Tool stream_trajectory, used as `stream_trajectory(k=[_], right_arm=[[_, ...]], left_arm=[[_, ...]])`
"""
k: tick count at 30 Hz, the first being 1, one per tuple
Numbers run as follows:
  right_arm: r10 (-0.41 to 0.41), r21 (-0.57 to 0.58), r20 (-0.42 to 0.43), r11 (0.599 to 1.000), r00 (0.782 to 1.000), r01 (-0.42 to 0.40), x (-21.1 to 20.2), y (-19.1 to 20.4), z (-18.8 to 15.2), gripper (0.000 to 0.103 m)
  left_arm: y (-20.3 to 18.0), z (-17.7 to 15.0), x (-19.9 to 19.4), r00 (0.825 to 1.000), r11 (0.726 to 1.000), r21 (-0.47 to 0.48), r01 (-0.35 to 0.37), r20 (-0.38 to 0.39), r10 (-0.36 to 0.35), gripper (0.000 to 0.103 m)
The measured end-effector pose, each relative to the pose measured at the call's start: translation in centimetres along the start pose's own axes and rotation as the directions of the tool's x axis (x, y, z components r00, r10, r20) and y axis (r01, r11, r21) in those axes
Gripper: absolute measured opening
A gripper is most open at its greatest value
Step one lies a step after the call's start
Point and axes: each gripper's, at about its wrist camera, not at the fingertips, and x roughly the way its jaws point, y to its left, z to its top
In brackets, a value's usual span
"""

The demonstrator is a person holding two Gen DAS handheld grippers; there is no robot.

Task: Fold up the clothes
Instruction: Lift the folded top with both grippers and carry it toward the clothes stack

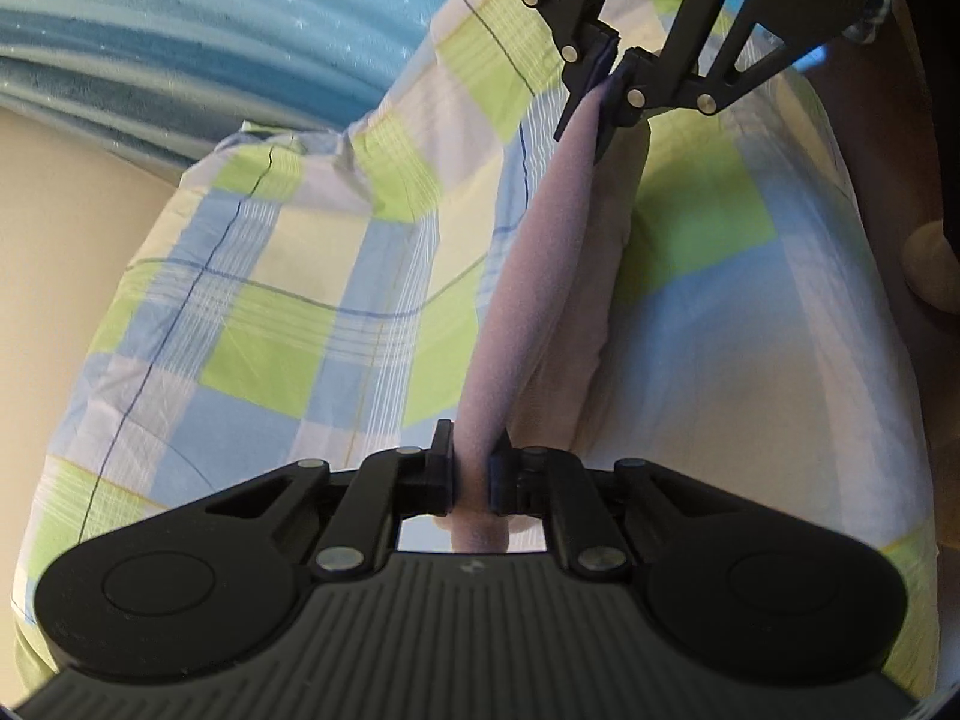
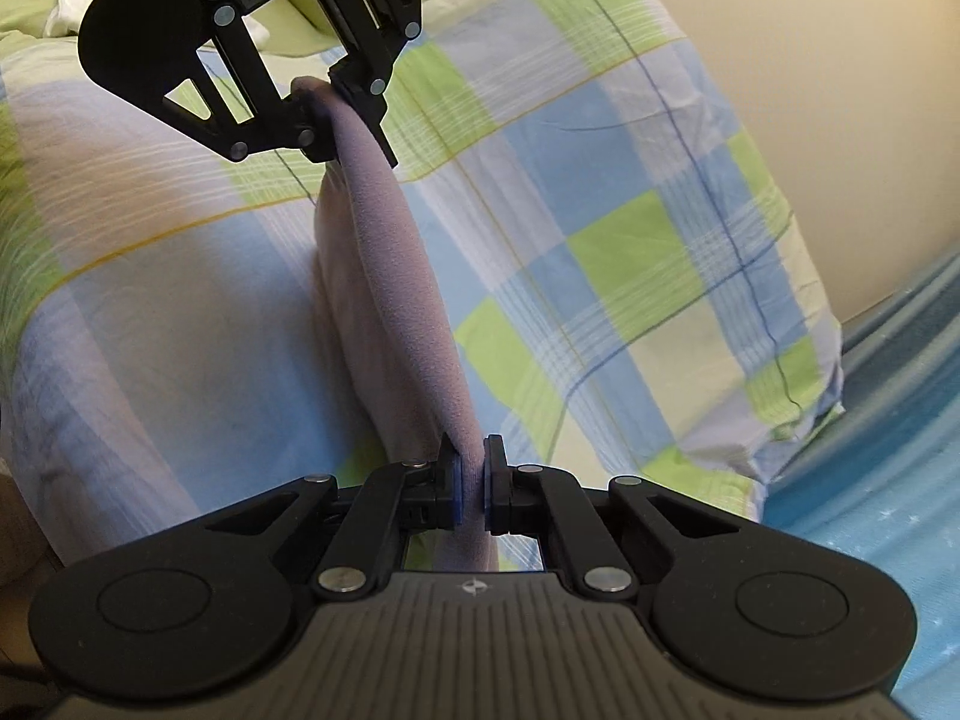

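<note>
A pale lilac garment is stretched in the air between both grippers, above a checked bed. My left gripper is shut on one end of it at the bottom of the left wrist view. My right gripper pinches the other end at the top of that view. In the right wrist view the lilac garment runs from my right gripper, shut on it, up to my left gripper. A fold of the cloth hangs down below the taut edge.
A bed cover checked in green, blue and white lies under the garment. A blue star-patterned blanket lies beyond it, also seen as the blue blanket. A beige wall borders the bed.
</note>
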Motion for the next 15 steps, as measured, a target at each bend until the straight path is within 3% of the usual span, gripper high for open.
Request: stream_trajectory(k=[8,15], right_arm=[[-0.068,0.018,-0.064,0.997,0.996,0.069,-4.0,-2.5,-2.2,0.004],[-0.130,0.034,-0.133,0.990,0.983,0.136,-7.3,-4.2,-4.6,0.004]], left_arm=[[0.0,4.2,-0.9,0.995,1.000,0.026,0.012,0.096,-0.014,0.008],[-0.4,8.5,-1.4,0.981,0.998,0.064,0.022,0.192,-0.034,0.008]])
